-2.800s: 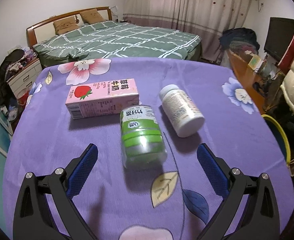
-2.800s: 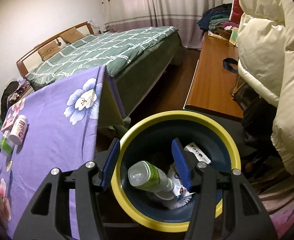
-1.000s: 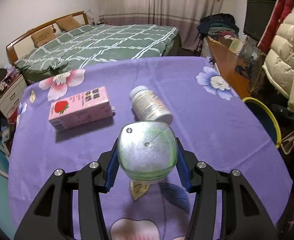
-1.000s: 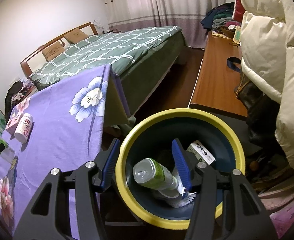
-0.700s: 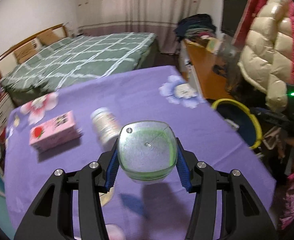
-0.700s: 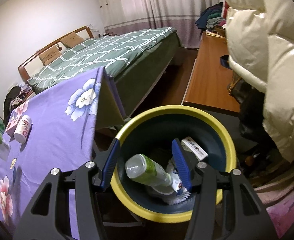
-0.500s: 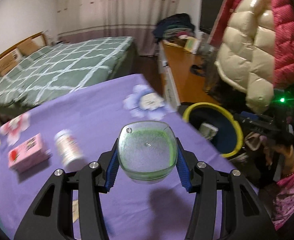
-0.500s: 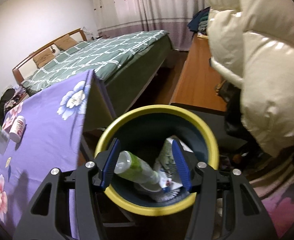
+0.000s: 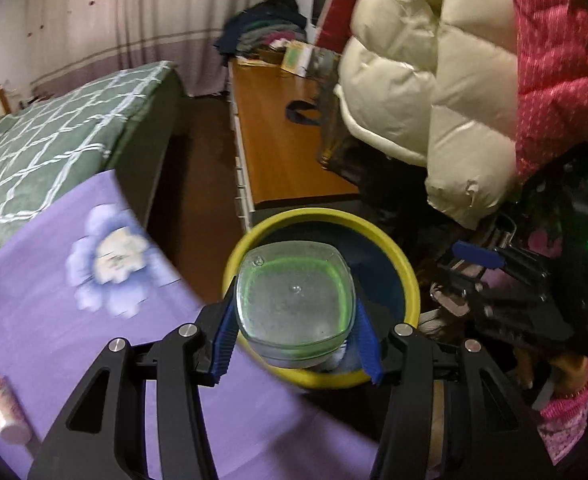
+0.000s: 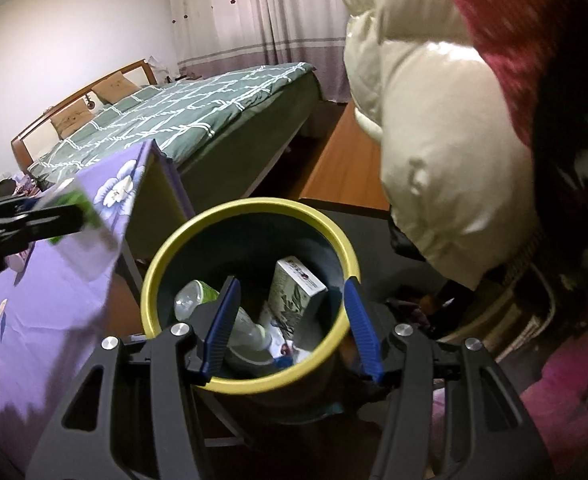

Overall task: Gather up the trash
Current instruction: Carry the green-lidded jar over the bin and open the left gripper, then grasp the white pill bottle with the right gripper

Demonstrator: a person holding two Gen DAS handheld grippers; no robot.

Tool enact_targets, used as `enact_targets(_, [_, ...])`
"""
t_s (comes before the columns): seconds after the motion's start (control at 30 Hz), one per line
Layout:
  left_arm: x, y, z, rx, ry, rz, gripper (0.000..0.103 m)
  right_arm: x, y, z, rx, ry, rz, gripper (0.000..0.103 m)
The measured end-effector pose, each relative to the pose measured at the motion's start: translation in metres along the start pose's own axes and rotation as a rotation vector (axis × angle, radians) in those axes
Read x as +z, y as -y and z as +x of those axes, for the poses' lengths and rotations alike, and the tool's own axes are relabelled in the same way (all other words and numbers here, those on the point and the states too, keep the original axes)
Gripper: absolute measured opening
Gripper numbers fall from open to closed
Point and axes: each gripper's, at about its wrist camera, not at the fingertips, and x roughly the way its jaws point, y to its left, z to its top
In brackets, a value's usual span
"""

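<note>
The clear, squarish plastic jar with green contents (image 9: 294, 300) is being pinched by its sides between the blue ribbed pads of the left gripper (image 9: 296, 334). Its flat base is being turned toward the camera, probably so that it can fall straight out once the pads part. Beyond the jaws, and mostly hidden by the jar, the round dark-blue trash bin with a yellow rim (image 9: 408, 276) is lying directly under the jar, which is being held over the bin's mouth and not yet inside it.

The right gripper (image 10: 294, 326) is being held with its jaws closed across the near wall of the bin (image 10: 249, 387): one pad is sitting inside the rim, the other outside it, apparently to steady the bin beside the purple flowered tablecloth (image 10: 53, 304). Whether the outer pad is truly pressing is hard to judge in this dim view. Inside the bin, a green-labelled plastic bottle (image 10: 197, 296) and a small printed carton (image 10: 296, 290) are lying. Well away from the bin, a white pill bottle (image 9: 1, 402) is resting on the cloth (image 9: 93, 352).
</note>
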Motion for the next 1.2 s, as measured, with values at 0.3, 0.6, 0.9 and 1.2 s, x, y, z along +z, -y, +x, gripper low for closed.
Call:
enact_targets(0.3, [0.018, 0.027, 0.063, -0.004, -0.069, 0.016, 0.068, -0.006, 0.016, -0.002, -0.011, -0.006, 0.019, 0.052])
enact_targets(0.6, [0.002, -0.004, -0.032, 0.059, 0.137, -0.070, 0.096, -0.004, -0.009, 0.004, 0.021, -0.014, -0.012, 0.055])
enact_targets(0.9, [-0.079, -0.077, -0.161, 0.316, 0.278, -0.185, 0.098, 0.006, -0.057, 0.005, 0.071, -0.006, -0.088, 0.055])
enact_targets(1.2, [-0.164, -0.157, -0.249, 0.495, 0.351, -0.399, 0.098, 0.013, -0.138, 0.011, 0.122, -0.029, -0.189, 0.055])
